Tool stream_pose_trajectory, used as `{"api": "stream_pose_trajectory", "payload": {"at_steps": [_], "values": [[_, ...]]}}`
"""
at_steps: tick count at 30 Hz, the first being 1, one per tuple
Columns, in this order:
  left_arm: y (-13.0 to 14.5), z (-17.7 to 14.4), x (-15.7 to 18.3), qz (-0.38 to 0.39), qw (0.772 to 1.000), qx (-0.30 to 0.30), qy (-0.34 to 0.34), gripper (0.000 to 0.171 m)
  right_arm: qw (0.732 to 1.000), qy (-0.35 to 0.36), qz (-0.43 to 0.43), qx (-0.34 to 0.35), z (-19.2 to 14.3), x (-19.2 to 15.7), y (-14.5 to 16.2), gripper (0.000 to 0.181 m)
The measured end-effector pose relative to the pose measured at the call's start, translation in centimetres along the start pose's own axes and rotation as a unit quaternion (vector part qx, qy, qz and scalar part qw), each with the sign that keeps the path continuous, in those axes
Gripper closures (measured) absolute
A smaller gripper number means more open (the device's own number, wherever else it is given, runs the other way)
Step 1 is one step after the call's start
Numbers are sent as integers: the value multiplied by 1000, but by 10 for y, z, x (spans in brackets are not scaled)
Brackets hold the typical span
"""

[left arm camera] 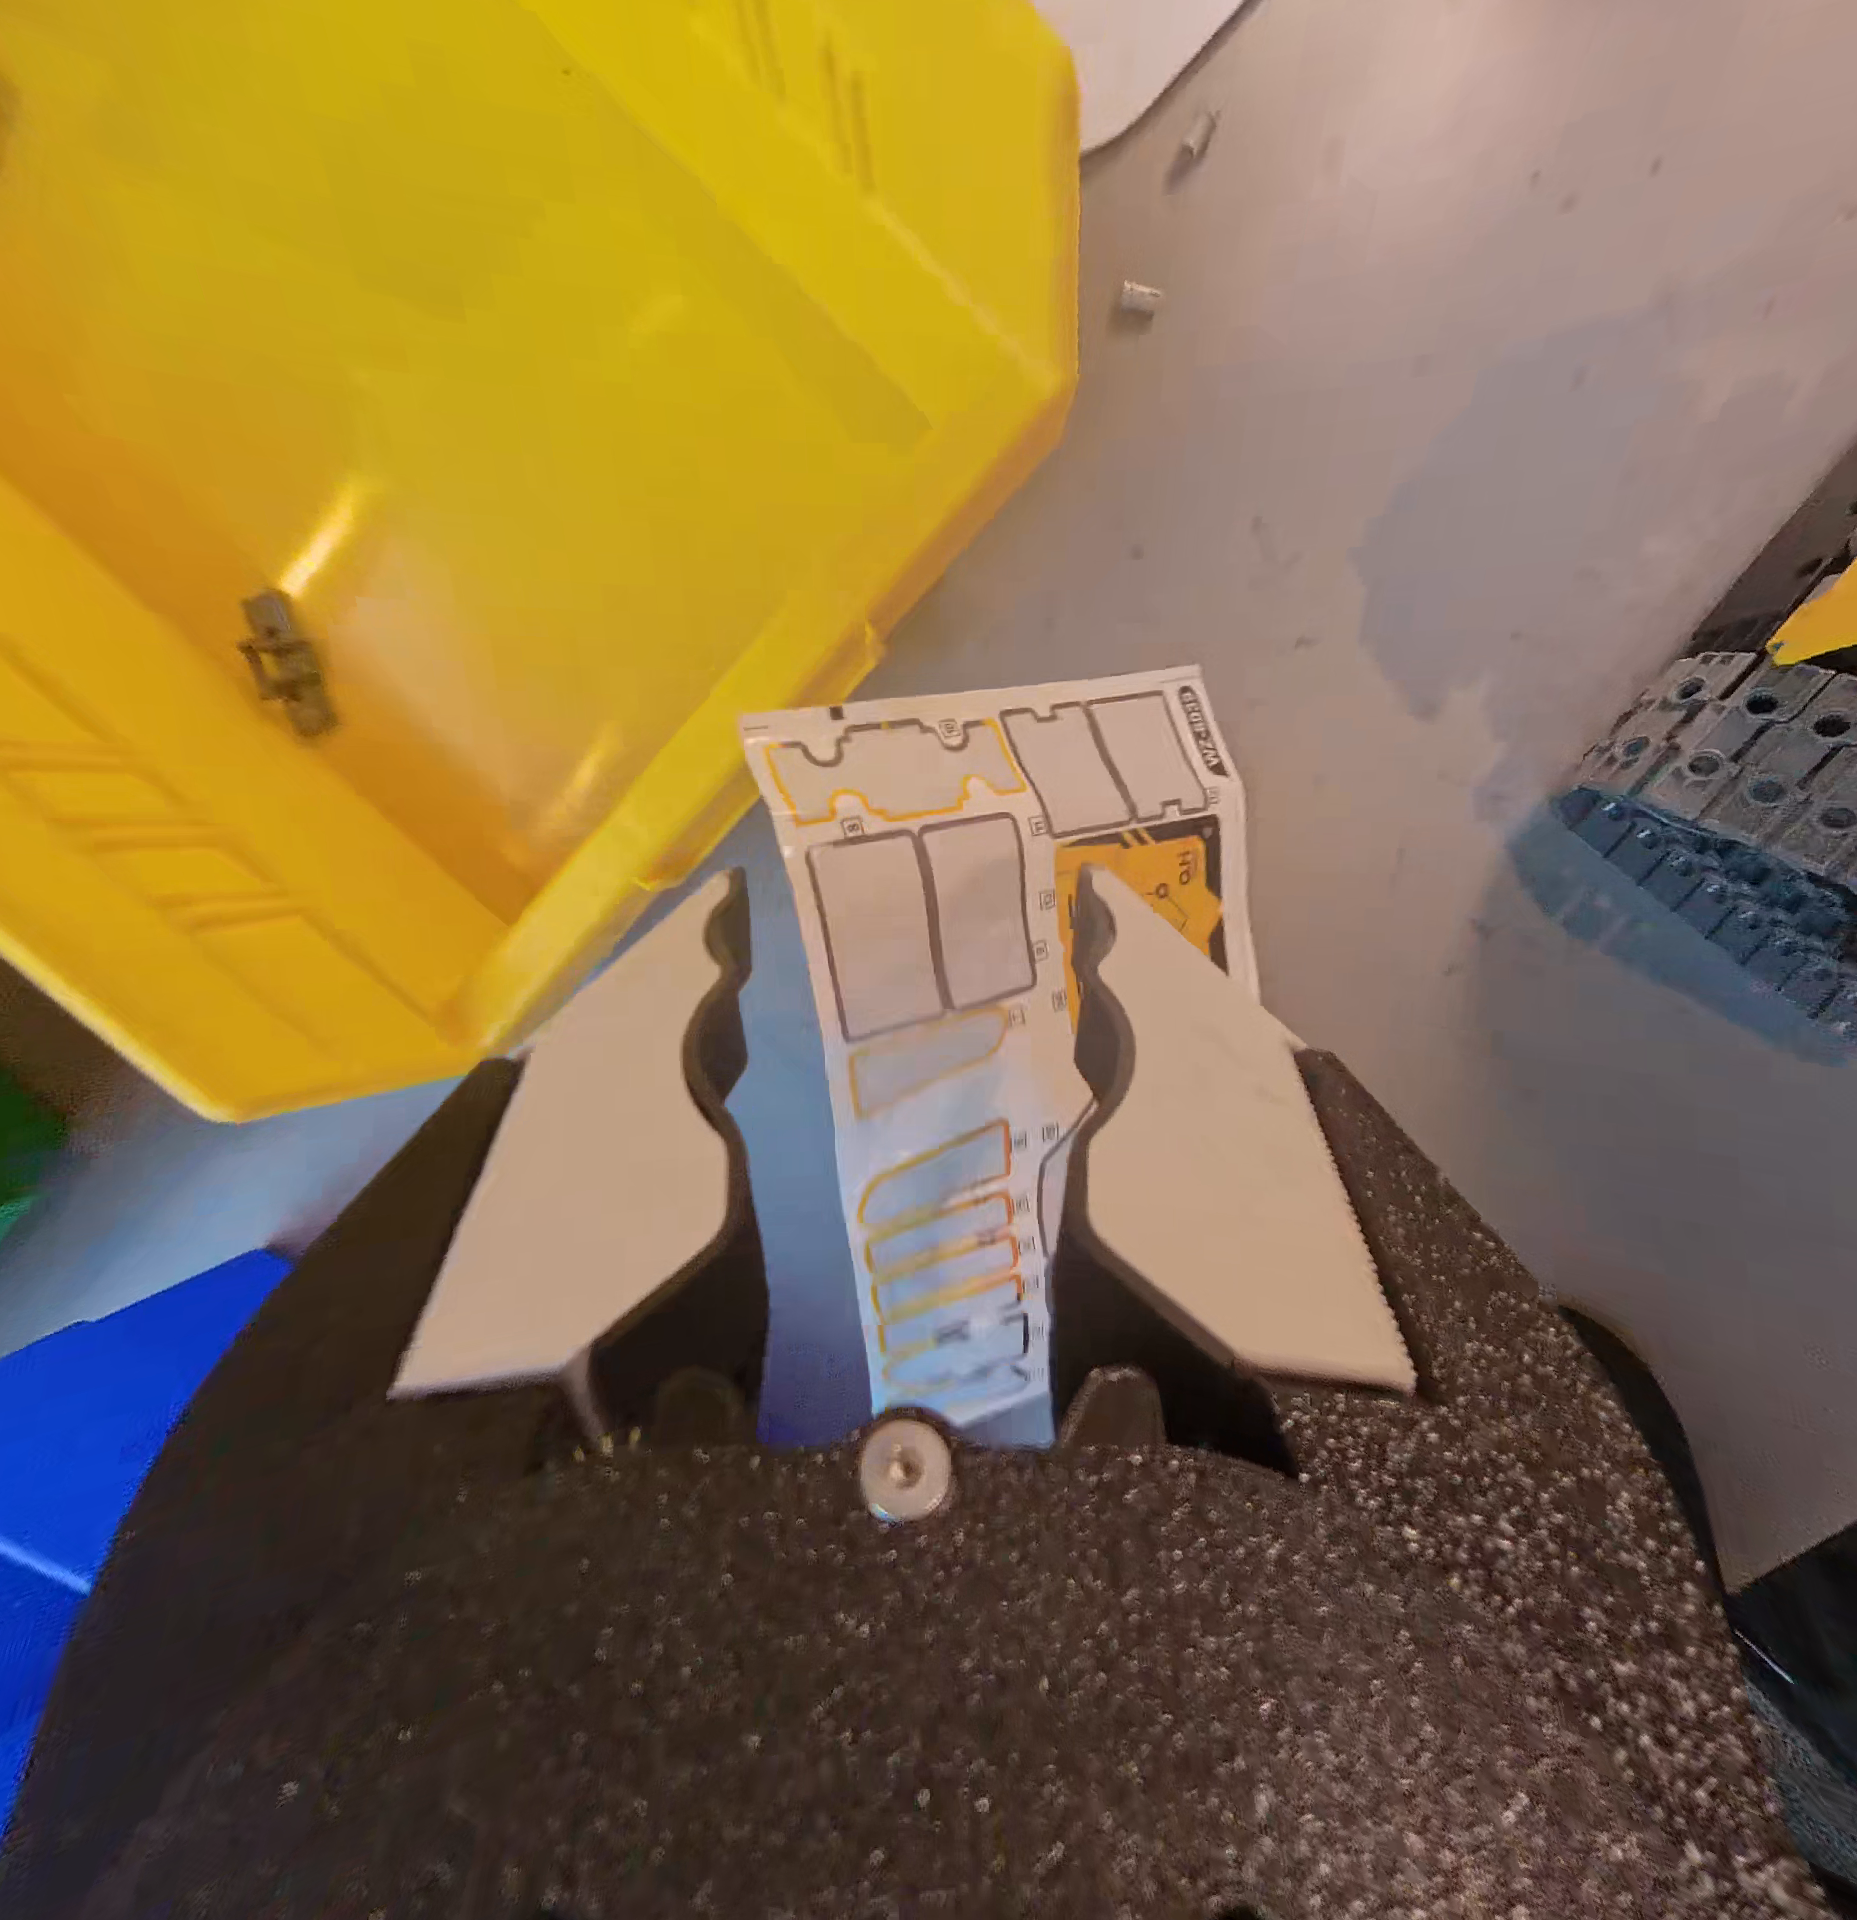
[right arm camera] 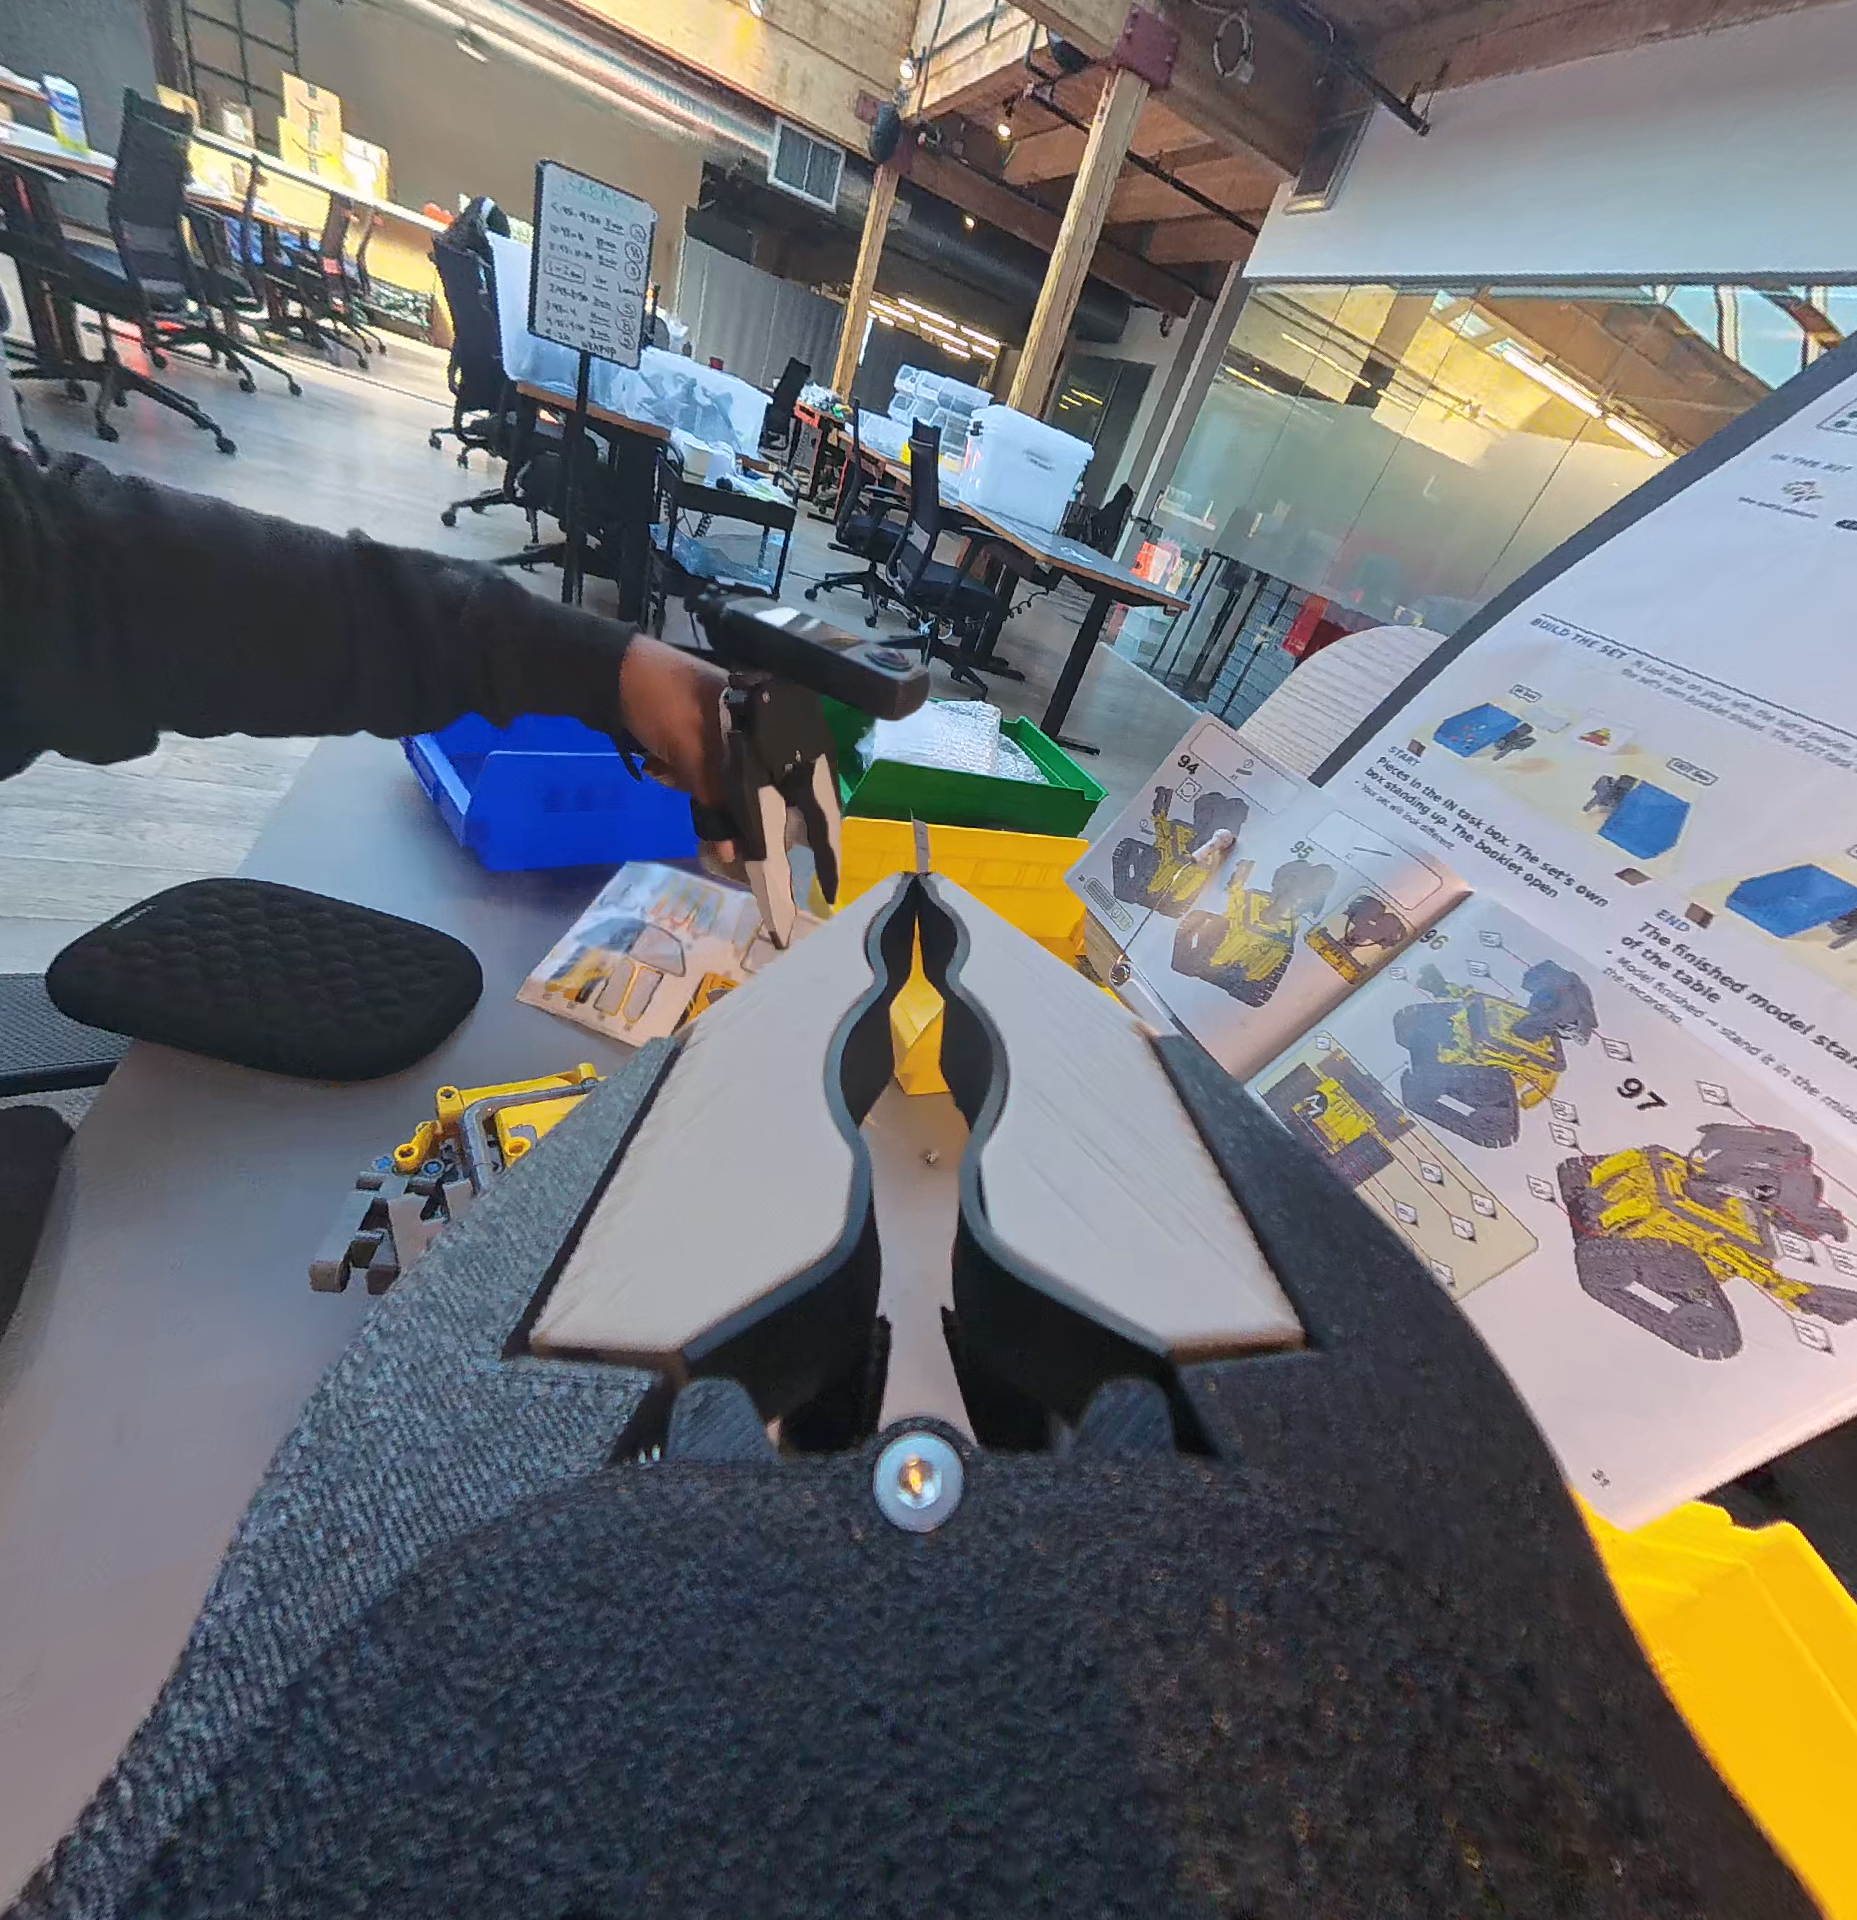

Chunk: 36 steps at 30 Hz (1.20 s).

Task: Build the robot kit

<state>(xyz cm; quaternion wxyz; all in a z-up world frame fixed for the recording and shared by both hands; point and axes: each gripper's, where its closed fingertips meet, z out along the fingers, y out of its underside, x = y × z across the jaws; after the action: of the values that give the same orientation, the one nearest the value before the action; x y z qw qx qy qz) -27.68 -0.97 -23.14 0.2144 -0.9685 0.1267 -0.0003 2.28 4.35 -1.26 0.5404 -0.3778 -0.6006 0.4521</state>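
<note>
- The left tongs (left arm camera: 908, 883) stand apart over the grey counter (left arm camera: 1423, 520), pointing down at a sticker sheet (left arm camera: 991, 935) that lies flat on it.
- The sheet lies between and beyond the two fingers; the right-hand fingertip (left arm camera: 1095, 883) overlaps its orange-printed patch, though whether it touches the paper cannot be told.
- In the right wrist view the same tongs (right arm camera: 789, 914), held by a hand (right arm camera: 675, 717) in a dark sleeve, reach down to the sticker sheet (right arm camera: 633, 956), tip at or just above the paper.
- A yellow bin (left arm camera: 436, 416) sits just beside the sheet at upper left, with a small grey part (left arm camera: 285, 660) lying inside it.
- A blue bin (right arm camera: 550, 790) and a green bin (right arm camera: 965, 790) stand behind the sheet, farther along the counter.
- The right tongs (right arm camera: 916, 883) are together at the tips, pinching a thin pale sliver (right arm camera: 921, 844) that sticks up just past them; what it is cannot be told.
- A partly built yellow and grey brick model (right arm camera: 446, 1164) rests on the counter near the right tongs, on their left.
- An open instruction booklet (right arm camera: 1423, 1091) leans at the right, with a printed sheet (right arm camera: 1682, 727) propped behind it.
- A black padded rest (right arm camera: 264, 977) lies at the counter's left edge.
</note>
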Motion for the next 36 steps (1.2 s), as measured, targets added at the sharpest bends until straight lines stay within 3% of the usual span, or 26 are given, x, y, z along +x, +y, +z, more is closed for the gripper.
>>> {"api": "stream_pose_trajectory", "payload": {"at_steps": [2,4,7,12,15,19,23,25,29,33,36], "values": [[-11,-14,-4,-6,999,32,-10,104,1000,0,5,-1,1,2,3,181],[-27,-31,14,-2,996,90,22,105,1000,2,4,-5,2,3,6,181],[-50,-53,81,56,974,184,116,104,1000,3,4,-5,4,3,8,181],[-63,-51,173,145,929,263,215,99,1000,1,16,-12,9,3,17,181],[-72,-41,186,82,904,281,312,88,1000,1,13,-23,11,1,23,181],[-78,-37,181,-96,814,287,495,57,999,7,5,-47,6,0,35,181],[-82,-36,188,-167,753,279,572,55,997,3,29,-69,0,-4,64,181],[-88,-39,195,-163,751,281,576,68,996,9,38,-75,-4,-6,83,181],[-106,-46,196,-127,769,316,541,98,996,26,51,-68,-14,-9,108,181],[-106,-55,206,-7,796,347,497,100,996,49,52,-58,-24,-2,116,181],[-99,-64,214,102,802,393,439,100,995,65,52,-48,-28,6,119,181]]}}
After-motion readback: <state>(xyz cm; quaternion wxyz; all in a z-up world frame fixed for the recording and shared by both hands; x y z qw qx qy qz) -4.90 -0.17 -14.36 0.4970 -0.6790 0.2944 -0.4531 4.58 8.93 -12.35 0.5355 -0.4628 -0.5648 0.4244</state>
